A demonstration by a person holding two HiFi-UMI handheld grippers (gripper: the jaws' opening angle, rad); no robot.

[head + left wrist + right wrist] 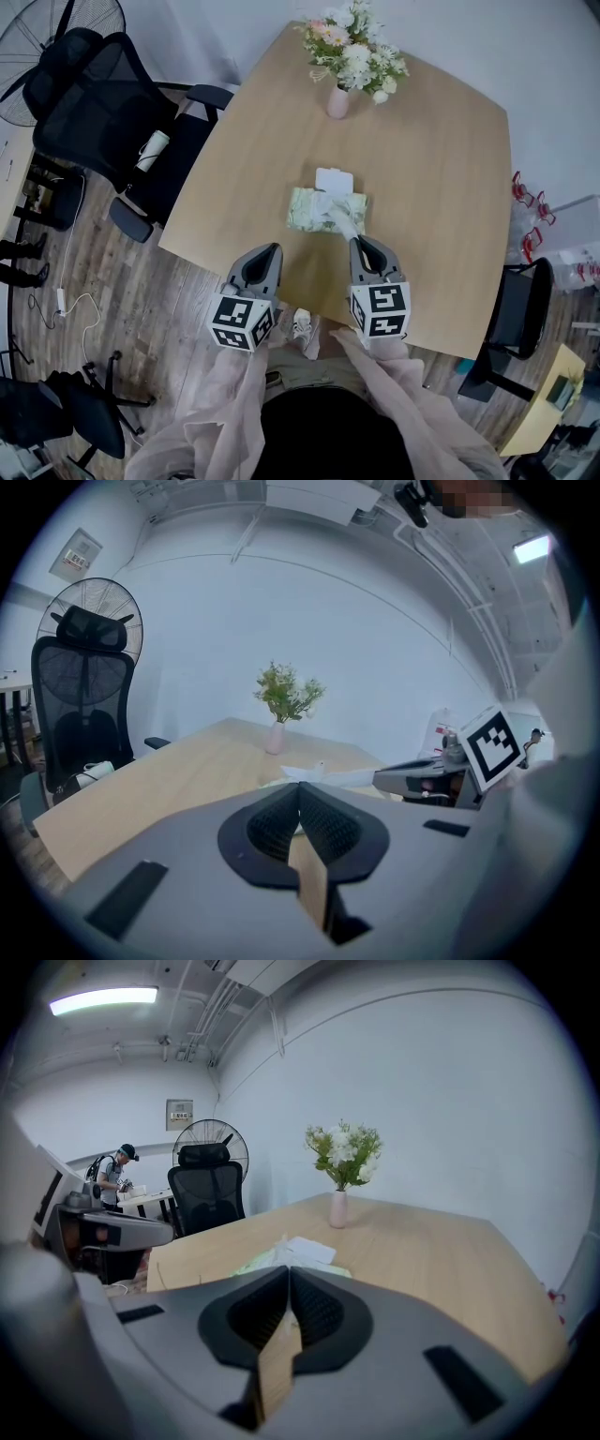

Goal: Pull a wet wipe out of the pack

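One wet wipe (339, 218) stretched from the green pack (302, 212), pinched in the right gripper (357, 241), left gripper (274, 247) closed empty, near left.

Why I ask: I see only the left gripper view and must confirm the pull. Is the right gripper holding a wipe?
Observer: Yes. In the head view the right gripper is closed on a wet wipe that stretches out of the pack.
Operator: Is the lid out of the way?
Observer: The white lid is flipped open on the pack's far side.
Operator: Is my left gripper steadying the pack?
Observer: No. The left gripper sits shut over the table edge, apart from the pack.
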